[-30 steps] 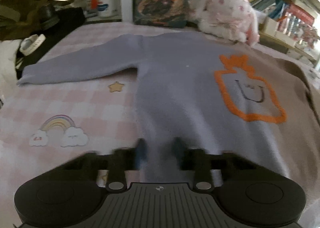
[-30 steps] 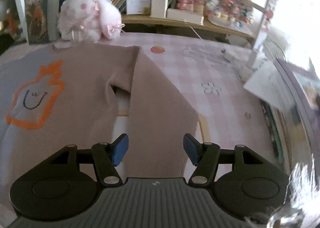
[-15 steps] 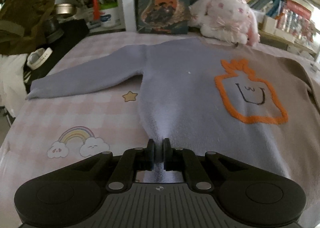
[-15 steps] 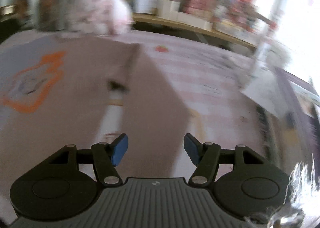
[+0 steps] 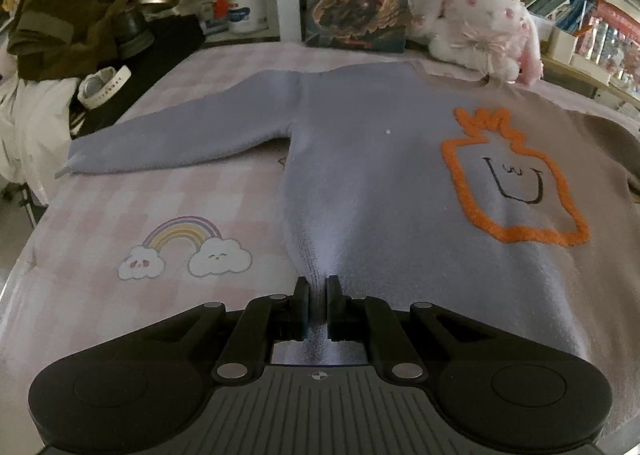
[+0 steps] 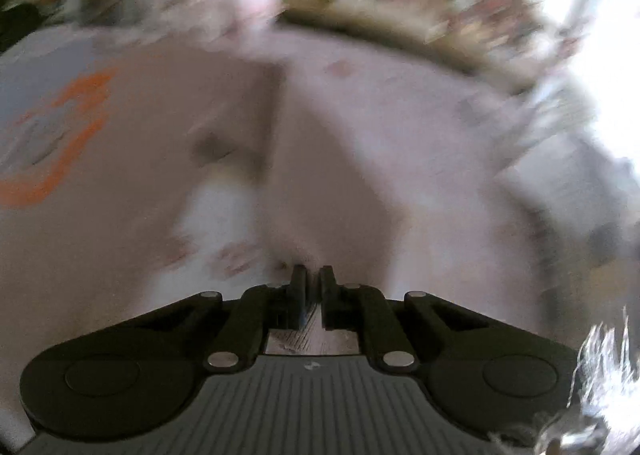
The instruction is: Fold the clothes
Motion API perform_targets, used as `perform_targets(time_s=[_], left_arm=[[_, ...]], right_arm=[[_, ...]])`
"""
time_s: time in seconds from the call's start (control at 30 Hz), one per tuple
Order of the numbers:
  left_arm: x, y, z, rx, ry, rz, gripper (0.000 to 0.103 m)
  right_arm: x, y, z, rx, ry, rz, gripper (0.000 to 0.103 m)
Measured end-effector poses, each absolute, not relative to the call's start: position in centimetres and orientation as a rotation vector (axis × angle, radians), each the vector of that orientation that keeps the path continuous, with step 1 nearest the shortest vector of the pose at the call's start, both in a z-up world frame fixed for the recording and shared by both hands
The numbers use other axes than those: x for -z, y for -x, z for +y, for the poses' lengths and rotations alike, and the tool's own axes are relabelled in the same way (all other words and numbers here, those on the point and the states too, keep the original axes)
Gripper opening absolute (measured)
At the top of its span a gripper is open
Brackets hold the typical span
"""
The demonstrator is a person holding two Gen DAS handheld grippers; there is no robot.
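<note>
right hand-held gripper (image 6: 313, 279) now clamped on sweater (image 6: 328, 175) sleeve, view blurred

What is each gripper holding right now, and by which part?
Left gripper pinches the sweater at its bottom hem. Right gripper looks shut on fabric, blur hides where.

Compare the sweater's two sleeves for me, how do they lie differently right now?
The left sleeve stretches straight out sideways from the sweater, flat on the pink checked cover. The right sleeve hangs down alongside the body instead. The left sleeve has no gripper on it; the right gripper is shut on cloth at the right sleeve's lower end, though that view is blurred. Both sleeves are unfolded, and the left gripper pinches the sweater's hem.
</note>
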State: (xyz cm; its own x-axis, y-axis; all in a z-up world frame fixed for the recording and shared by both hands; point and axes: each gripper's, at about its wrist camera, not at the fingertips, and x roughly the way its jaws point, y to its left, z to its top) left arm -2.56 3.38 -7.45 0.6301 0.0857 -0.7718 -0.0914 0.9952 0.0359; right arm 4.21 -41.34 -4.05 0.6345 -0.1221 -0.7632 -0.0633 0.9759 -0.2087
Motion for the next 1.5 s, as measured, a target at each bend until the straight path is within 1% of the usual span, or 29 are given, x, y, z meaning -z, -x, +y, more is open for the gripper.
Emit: perform_targets(time_s=[0.1,0.13,0.23,0.27,0.3,0.33,0.37,0.43,0.47,0.57,0.7,0.77,0.8,0.83,0.9,0.93,0.97,1.0,1.03,1.27,1.5], left_arm=[[7.1,2.6,3.1,-0.083,-0.012,0.872,0.007],[7.1,2.6,3.1,-0.079,-0.01,0.87,0.007],[6.9,2.7,3.2,-0.075,-0.009,0.869,0.008],[6.9,2.7,3.2,-0.074,-0.009,0.868,0.012],[6.8,2.7,3.3,-0.073,-0.007,0.867,0.012],[6.7,2.8,3.3,-0.073,-0.003,0.863,0.012],[6.6,3.0,3.4,-0.073,0.003,0.86,0.015],[6.5,3.2,3.6,-0.076,0.019,0.858,0.02],[6.5,3.3,3.7,-0.08,0.026,0.859,0.022],[6.8,3.4,3.7,-0.087,0.033,0.877,0.023],[7.1,3.4,3.8,-0.064,0.027,0.879,0.022],[7.2,3.4,4.1,-0.04,0.041,0.878,0.015],[7.2,3.4,4.2,-0.027,0.043,0.878,0.009],[7.2,3.3,4.3,-0.013,0.039,0.881,0.006],[7.2,3.2,4.6,0.011,0.034,0.88,0.005],[7.2,3.1,4.9,0.015,0.032,0.878,0.005],[7.1,3.0,5.2,0.014,0.031,0.875,0.005],[7.0,2.9,5.7,0.007,0.036,0.871,0.005],[7.0,2.8,6.1,0.003,0.043,0.868,0.005],[6.9,2.3,6.5,0.054,-0.012,0.868,0.005],[7.0,2.3,3.6,0.161,-0.064,0.855,0.005]], right_arm=[[1.6,-6.6,-45.4,0.24,0.268,0.763,0.007],[1.0,-7.7,-46.9,0.289,0.281,0.737,0.009],[0.4,-10.3,-48.9,0.352,0.33,0.728,0.031],[0.1,-10.7,-49.1,0.359,0.339,0.722,0.033],[-0.4,-10.6,-48.8,0.345,0.325,0.706,0.034],[-0.8,-10.2,-48.2,0.307,0.288,0.7,0.038],[-1.0,-9.6,-47.6,0.24,0.233,0.711,0.045],[-1.2,-8.3,-46.1,0.09,0.114,0.741,0.052],[-0.7,-7.5,-44.9,-0.017,0.038,0.785,0.053],[1.6,-4.9,-40.9,-0.218,-0.113,0.915,0.053],[4.5,-1.8,-36.3,-0.258,-0.083,1.013,0.052],[4.8,-0.7,-35.4,-0.235,-0.092,1.026,0.052],[5.0,-0.1,-34.9,-0.223,-0.097,1.032,0.051],[5.2,0.4,-34.4,-0.211,-0.101,1.039,0.049],[5.4,1.6,-33.6,-0.189,-0.085,1.034,0.039],[5.4,2.0,-33.2,-0.182,-0.076,1.029,0.025],[5.4,2.2,-32.8,-0.184,-0.078,1.03,0.016],[5.3,2.4,-32.4,-0.187,-0.08,1.032,0.016],[5.3,2.5,-32.0,-0.189,-0.082,1.033,0.013],[5.4,3.5,-29.3,-0.175,-0.052,1.005,0.011],[5.8,4.7,-31.1,-0.056,-0.021,0.968,0.011]])
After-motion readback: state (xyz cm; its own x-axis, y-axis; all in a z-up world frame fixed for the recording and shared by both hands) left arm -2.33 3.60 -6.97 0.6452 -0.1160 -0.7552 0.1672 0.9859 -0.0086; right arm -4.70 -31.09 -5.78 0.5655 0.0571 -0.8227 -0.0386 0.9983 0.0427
